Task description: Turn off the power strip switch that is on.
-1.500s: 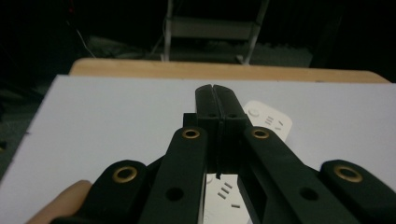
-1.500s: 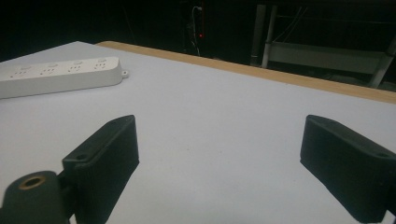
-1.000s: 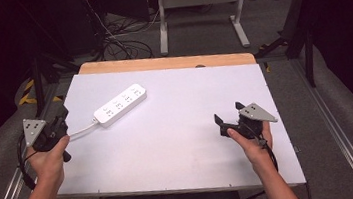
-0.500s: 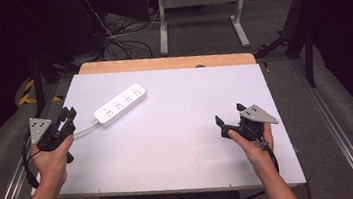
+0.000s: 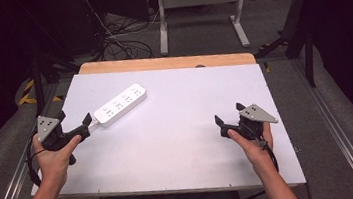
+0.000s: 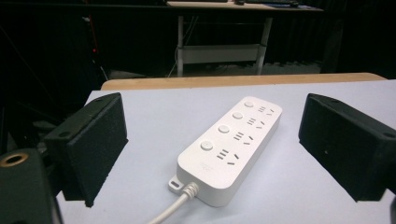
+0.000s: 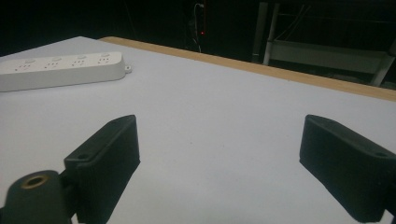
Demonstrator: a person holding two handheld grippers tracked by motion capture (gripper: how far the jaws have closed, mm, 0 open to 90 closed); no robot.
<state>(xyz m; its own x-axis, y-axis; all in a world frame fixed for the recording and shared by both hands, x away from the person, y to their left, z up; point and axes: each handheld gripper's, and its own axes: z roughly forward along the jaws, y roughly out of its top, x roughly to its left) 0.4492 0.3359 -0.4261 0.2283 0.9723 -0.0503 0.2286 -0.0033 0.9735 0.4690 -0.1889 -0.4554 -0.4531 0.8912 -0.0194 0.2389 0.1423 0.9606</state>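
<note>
Nearest the person, the left gripper (image 5: 74, 127) sat at the worktop's (image 5: 183, 129) left edge with its jaws spread wide and nothing between them, aimed at the cord end of the power strip (image 5: 119, 104). The right gripper (image 5: 228, 119) hovered near the right edge, likewise wide open and empty, well apart from the strip. The step in hand looked like the approach for a grasp: in the left gripper view the power strip (image 6: 231, 148) lay just ahead between the open jaws, not touched. The next move would likely call for easing the left gripper forward so the pads straddle the strip's narrow body, then closing. Its white cord (image 6: 170, 211) trailed toward the gripper and might get caught in the pinch. The strip lay slantwise in the far left part of the worktop; nothing else rested there. Beyond the far wooden edge (image 5: 165, 62) stood a metal stand (image 5: 199, 11) and loose cables (image 5: 120, 45) on the floor.
</note>
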